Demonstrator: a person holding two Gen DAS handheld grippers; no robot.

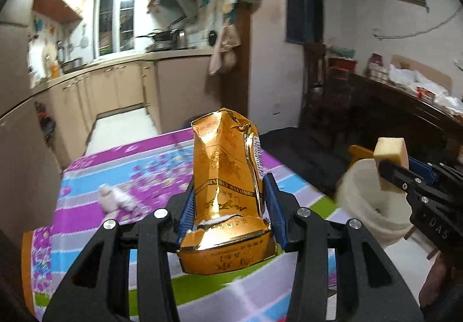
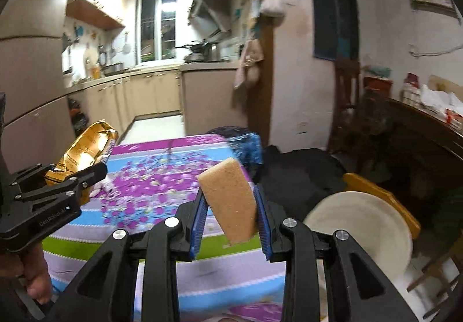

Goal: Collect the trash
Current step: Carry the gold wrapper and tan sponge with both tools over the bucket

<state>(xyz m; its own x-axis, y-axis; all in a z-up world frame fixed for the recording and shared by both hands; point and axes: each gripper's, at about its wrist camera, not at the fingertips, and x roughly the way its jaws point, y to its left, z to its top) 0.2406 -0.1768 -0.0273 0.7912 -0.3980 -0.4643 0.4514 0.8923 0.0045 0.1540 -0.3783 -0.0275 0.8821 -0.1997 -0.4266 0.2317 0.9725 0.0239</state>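
My left gripper (image 1: 228, 194) is shut on a crumpled gold cigarette pack (image 1: 228, 177) and holds it upright above the striped floral tablecloth (image 1: 121, 165). The pack also shows in the right wrist view (image 2: 84, 154). My right gripper (image 2: 228, 206) is shut on a tan sponge block (image 2: 231, 200), held tilted above the table's right side; it shows in the left wrist view (image 1: 390, 159) above a white bin (image 1: 373, 206). The bin (image 2: 364, 223) stands off the table's right edge. A crumpled white tissue (image 1: 115, 197) lies on the cloth, left of the pack.
A kitchen with beige cabinets (image 1: 115, 90) lies beyond the table. A dark sideboard (image 1: 405, 113) with bags and boxes stands at the right. A yellow wooden piece (image 2: 382, 197) sits behind the bin. Dark fabric (image 2: 295, 174) lies off the table's far right corner.
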